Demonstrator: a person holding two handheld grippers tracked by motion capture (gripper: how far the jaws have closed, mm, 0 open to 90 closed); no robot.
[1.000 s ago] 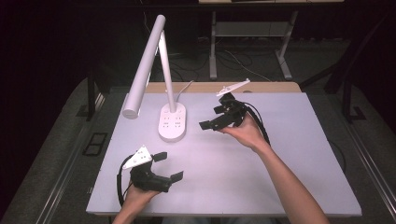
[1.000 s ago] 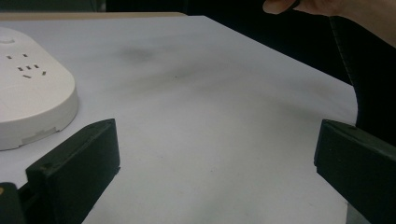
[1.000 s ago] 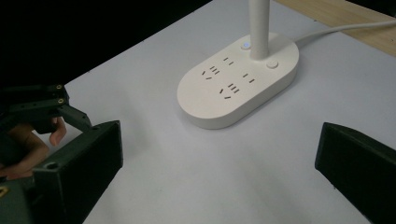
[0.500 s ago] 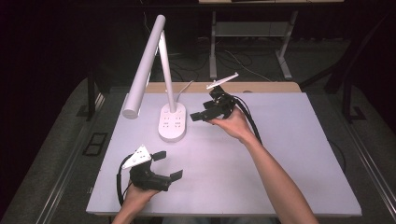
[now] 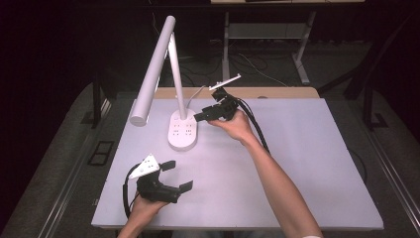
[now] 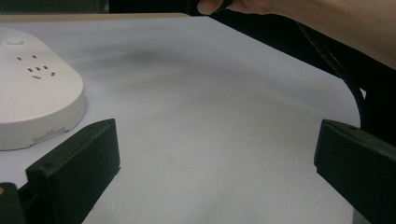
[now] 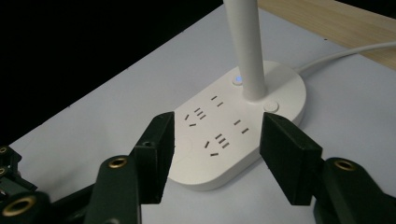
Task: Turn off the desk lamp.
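Note:
A white desk lamp stands at the table's back left, its oval base carrying several sockets and its long head slanting down to the left. My right gripper hovers at the base's right side, open and empty. In the right gripper view its jaws frame the base just below the post, where a small blue light glows. My left gripper rests low near the front left of the table, open and empty. The base lies to the left of it.
The white table has a wooden strip along its far edge. The lamp's white cord runs off the back. The right forearm crosses the table's middle, and its black cable hangs beside it. Dark floor surrounds the table.
My right gripper has moved left to the lamp base and now points at its sockets. The left gripper has stayed where it was.

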